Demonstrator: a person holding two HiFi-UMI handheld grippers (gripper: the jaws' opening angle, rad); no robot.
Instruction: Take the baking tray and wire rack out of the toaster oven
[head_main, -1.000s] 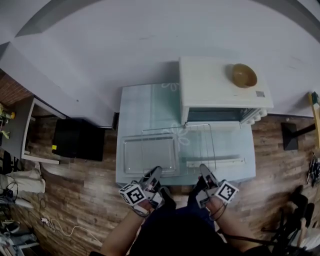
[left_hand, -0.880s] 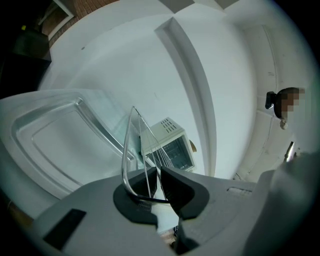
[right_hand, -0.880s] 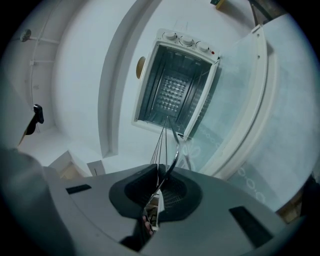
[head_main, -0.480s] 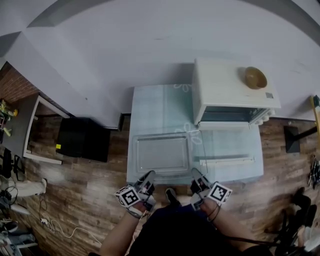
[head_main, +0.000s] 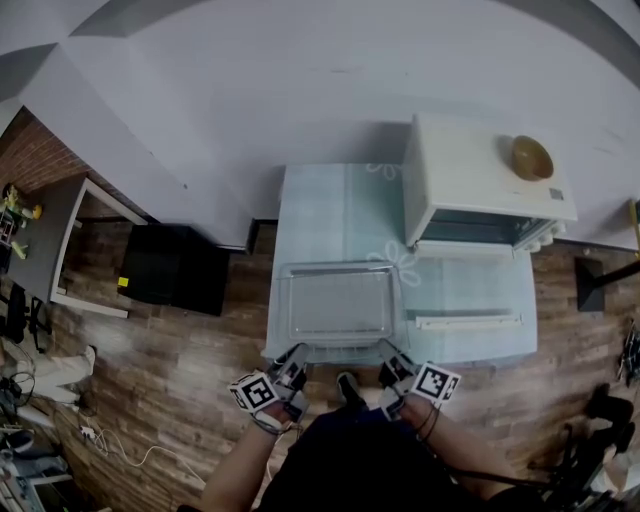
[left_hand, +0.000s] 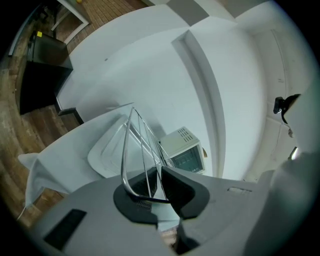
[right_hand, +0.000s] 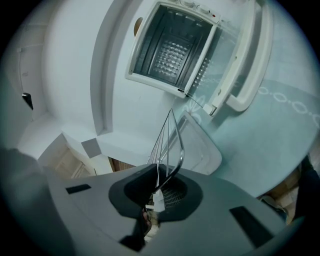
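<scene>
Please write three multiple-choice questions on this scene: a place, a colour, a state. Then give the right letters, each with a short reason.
1. Where is the bowl? A on top of the toaster oven; B on the floor; C inside the oven.
2. What colour is the toaster oven's housing? A black; B white; C red.
3. What are the left gripper and the right gripper doing? A hanging open, empty; B clamping the wire rack; C clamping the bowl.
Key: 1 A, it sits on the roof. 2 B, the panels are white. 3 B, the rim wire is pinched in both pairs of shut jaws.
</scene>
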